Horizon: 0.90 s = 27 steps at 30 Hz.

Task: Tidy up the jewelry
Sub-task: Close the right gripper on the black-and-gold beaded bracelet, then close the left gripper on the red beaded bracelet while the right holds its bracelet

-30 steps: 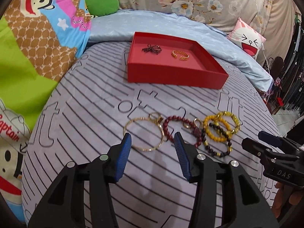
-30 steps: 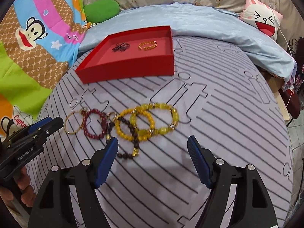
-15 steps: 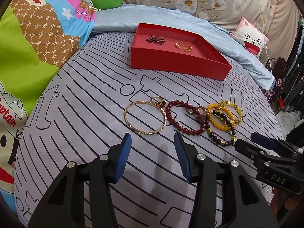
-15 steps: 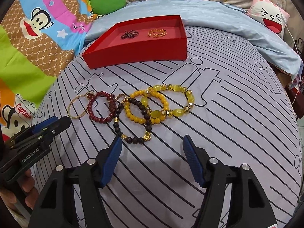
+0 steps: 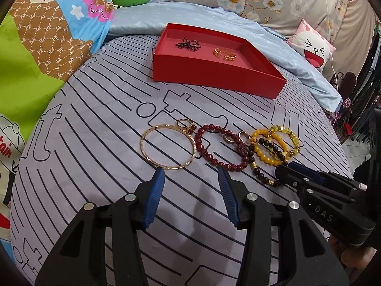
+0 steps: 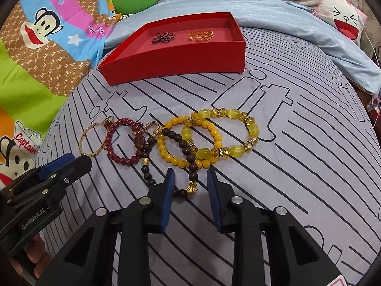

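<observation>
Several bracelets lie in a row on the striped grey bedcover: a gold bangle (image 5: 145, 151), a dark red bead bracelet (image 5: 209, 156), a dark bead bracelet (image 6: 188, 153) with a gold charm (image 6: 192, 188), an orange-yellow bead bracelet (image 6: 166, 153) and a pale yellow one (image 6: 252, 128). My right gripper (image 6: 190, 174) is closing, its jaws astride the charm end of the dark bracelet, pads not touching it. My left gripper (image 5: 190, 171) hangs open just in front of the bangle, nothing between its fingers. A red tray (image 5: 214, 71) behind holds a dark bow-shaped piece (image 5: 188, 44) and a gold chain ring (image 5: 223, 53).
A small gold ring (image 5: 185, 125) rests against the bangle's far side. A light blue blanket (image 5: 142, 21) lies bunched behind the tray, a cartoon-print quilt (image 5: 35, 59) at the left. A white cat-face cushion (image 5: 312, 45) sits at the back right, past the bed's edge.
The right gripper's jaws have narrowed a lot and it has come down over the dark bead bracelet's near end. The left gripper has stayed open and close to the bangle.
</observation>
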Each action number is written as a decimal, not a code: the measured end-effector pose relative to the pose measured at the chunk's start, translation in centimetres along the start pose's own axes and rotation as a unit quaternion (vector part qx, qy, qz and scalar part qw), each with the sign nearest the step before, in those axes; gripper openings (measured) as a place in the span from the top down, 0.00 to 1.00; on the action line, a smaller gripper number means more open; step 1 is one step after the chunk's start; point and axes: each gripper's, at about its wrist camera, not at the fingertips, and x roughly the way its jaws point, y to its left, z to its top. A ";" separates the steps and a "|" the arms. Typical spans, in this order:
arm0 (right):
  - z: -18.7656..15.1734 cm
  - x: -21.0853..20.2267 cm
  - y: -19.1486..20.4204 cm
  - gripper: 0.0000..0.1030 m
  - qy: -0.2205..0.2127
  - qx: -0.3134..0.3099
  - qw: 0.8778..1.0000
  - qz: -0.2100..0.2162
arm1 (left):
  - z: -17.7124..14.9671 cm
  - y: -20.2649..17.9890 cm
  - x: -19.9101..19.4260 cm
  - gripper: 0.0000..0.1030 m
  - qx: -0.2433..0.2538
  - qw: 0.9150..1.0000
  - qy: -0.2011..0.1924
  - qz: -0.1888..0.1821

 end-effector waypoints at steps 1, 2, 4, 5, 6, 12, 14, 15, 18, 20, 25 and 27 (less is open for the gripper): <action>0.0 0.0 0.0 0.81 -0.002 -0.003 1.000 -0.004 | 0.0 -0.1 0.0 0.57 0.001 1.000 0.001 0.000; -0.1 0.0 0.0 0.83 -0.003 -0.006 1.000 -0.006 | 0.1 -0.2 0.1 0.57 0.002 1.000 0.002 0.000; -0.2 0.0 -0.1 0.91 -0.003 -0.007 1.000 -0.009 | 0.2 -0.6 0.3 0.57 0.006 1.000 0.003 0.000; -0.3 -0.1 -0.2 0.92 -0.003 -0.007 1.000 -0.010 | 0.2 -0.7 0.4 0.57 0.007 1.000 0.005 0.000; -0.4 -0.2 -0.3 0.93 -0.003 -0.006 1.000 -0.009 | 0.4 -0.9 0.6 0.57 0.006 1.000 0.008 -0.001; -0.5 -0.3 -0.5 0.93 0.000 -0.001 1.000 -0.007 | 0.9 -1.4 1.8 0.57 -0.007 1.000 0.019 -0.011; -0.5 -0.2 -0.5 0.93 0.001 0.000 1.000 -0.005 | 1.2 -1.7 2.2 0.57 -0.009 1.000 0.016 -0.004; -0.5 -0.2 -0.6 0.93 0.001 0.000 1.000 -0.004 | 1.4 -1.8 2.4 0.57 -0.008 1.000 0.015 0.001; -0.3 -0.1 -0.6 0.93 0.003 0.002 1.000 -0.002 | 1.6 -2.3 3.2 0.58 -0.002 1.000 0.015 0.023; -0.3 -0.1 -0.5 0.92 0.005 0.002 1.000 -0.002 | 1.5 -3.0 3.4 0.61 0.032 0.998 0.011 0.053; -0.2 -0.1 -0.6 0.93 0.006 0.002 1.000 0.001 | -0.1 -3.2 2.4 0.65 0.066 0.995 -0.002 0.071; -0.4 -0.3 -0.6 0.93 0.006 0.003 1.000 0.002 | -0.5 -2.8 2.0 0.68 0.064 0.996 -0.002 0.069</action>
